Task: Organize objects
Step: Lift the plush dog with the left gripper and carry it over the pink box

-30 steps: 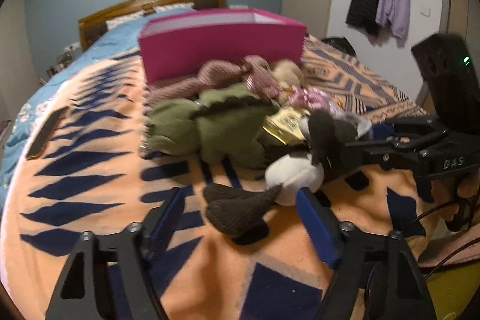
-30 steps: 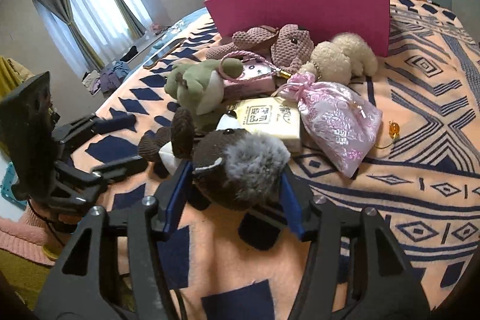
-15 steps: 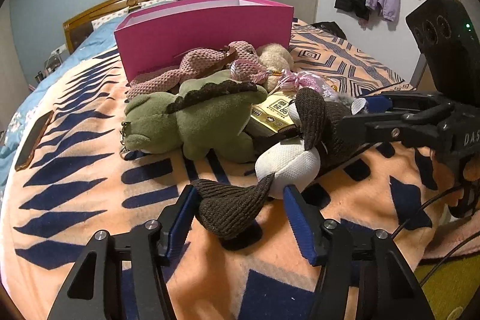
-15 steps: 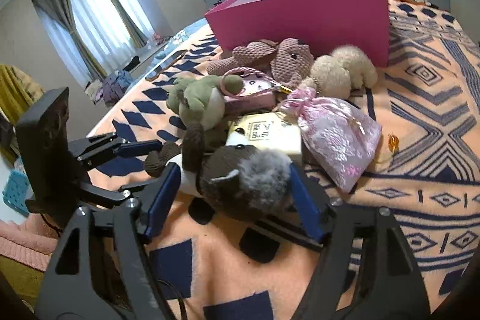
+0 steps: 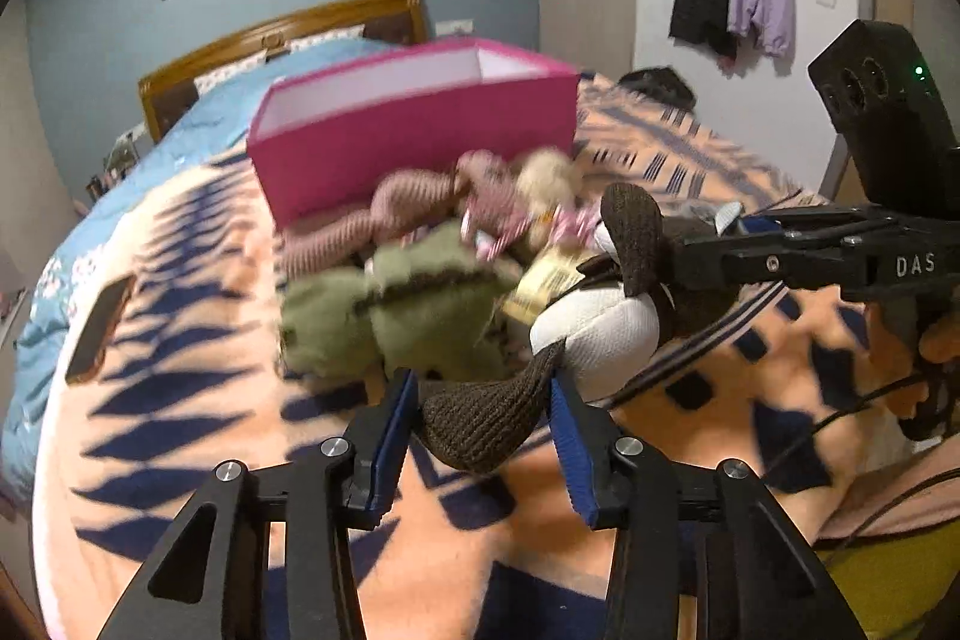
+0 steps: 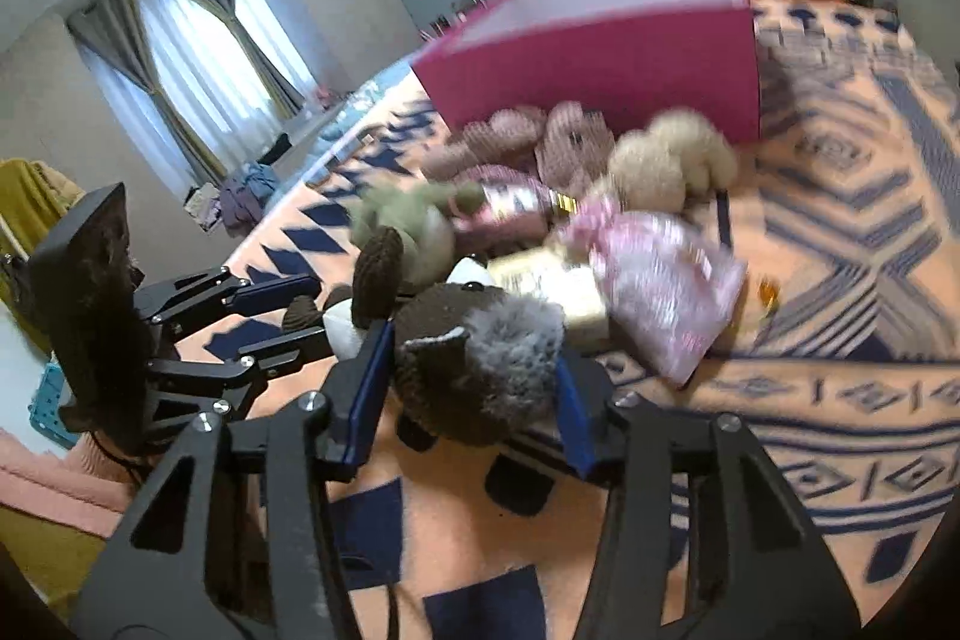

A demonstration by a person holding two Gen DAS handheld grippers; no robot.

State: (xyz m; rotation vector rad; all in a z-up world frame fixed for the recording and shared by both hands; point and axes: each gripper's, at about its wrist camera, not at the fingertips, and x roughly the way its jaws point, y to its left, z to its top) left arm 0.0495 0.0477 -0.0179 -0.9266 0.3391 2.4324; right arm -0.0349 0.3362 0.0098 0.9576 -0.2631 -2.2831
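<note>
On the woven bed blanket (image 5: 180, 400), both grippers pinch one knitted brown plush (image 6: 474, 364): left gripper (image 5: 483, 415) its leg, right gripper (image 6: 471, 382) its fuzzy head.

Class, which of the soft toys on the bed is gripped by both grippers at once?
The brown-and-white toy: the right gripper clamps its furry body, the left gripper its brown foot. The green, pink and cream toys lie free.

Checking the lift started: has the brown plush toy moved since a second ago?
Yes. The brown plush toy has risen off the blanket, toward the pink box.

left tool (image 5: 480, 421) | pads flank brown plush limb (image 5: 480, 424) (contact seemingly) | pink box (image 5: 414, 124) behind
</note>
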